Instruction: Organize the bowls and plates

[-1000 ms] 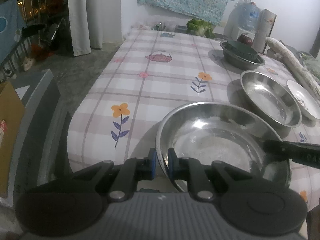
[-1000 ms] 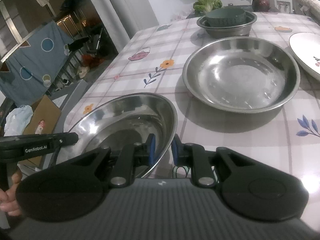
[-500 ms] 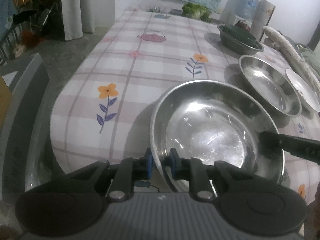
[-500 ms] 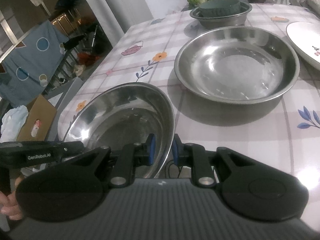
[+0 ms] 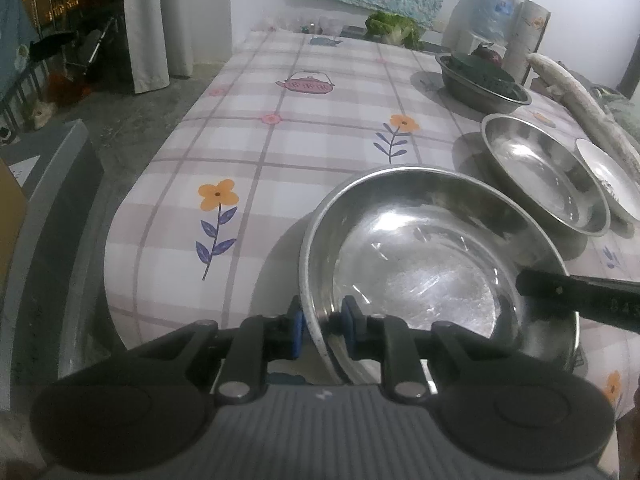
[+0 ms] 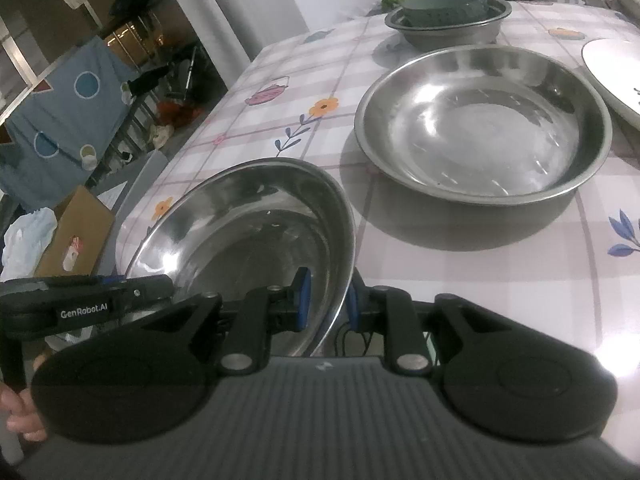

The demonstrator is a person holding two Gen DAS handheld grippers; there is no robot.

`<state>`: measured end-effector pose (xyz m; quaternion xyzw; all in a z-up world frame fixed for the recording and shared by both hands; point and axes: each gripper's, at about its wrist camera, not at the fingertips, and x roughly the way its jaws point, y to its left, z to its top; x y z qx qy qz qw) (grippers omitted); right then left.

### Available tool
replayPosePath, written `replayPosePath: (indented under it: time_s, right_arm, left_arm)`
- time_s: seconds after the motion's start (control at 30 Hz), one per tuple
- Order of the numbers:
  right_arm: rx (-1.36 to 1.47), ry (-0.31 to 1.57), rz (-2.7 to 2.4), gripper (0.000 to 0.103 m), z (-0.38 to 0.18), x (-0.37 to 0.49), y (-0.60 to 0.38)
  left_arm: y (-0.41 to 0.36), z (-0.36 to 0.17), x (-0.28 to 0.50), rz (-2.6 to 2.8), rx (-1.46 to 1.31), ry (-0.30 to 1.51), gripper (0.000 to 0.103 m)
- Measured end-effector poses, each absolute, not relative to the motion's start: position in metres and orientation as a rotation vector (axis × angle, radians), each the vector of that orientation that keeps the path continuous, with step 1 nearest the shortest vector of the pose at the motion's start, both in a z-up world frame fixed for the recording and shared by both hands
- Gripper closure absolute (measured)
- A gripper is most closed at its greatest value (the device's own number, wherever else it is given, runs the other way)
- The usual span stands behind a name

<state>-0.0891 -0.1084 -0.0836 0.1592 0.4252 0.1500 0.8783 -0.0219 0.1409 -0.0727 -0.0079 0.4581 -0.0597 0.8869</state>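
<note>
Your left tongs are clenched on the near rim of the steel bowl, and your right tongs pinch its opposite rim, so it hangs tilted between them at the counter's near edge. Beyond it sit a second steel bowl, a white plate, then a basin holding a green bowl

near bowl: polished steel, mirror-glossy
second bowl: steel, glossy, faint scuffs
plate: white, glazed
tablecloth: smooth, slight sheen
gripper pads: blue, matt
</note>
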Motion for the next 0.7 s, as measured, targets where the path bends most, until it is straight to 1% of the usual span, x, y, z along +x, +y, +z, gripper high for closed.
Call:
replayPosePath:
  time_s: [0.7]
  right_arm:
    - [0.305, 0.856, 0.322, 0.084, -0.073, -0.096, -0.106]
  left_arm:
    - [0.143, -0.060, -0.027, -0.129, -0.016, 0.900, 0.084]
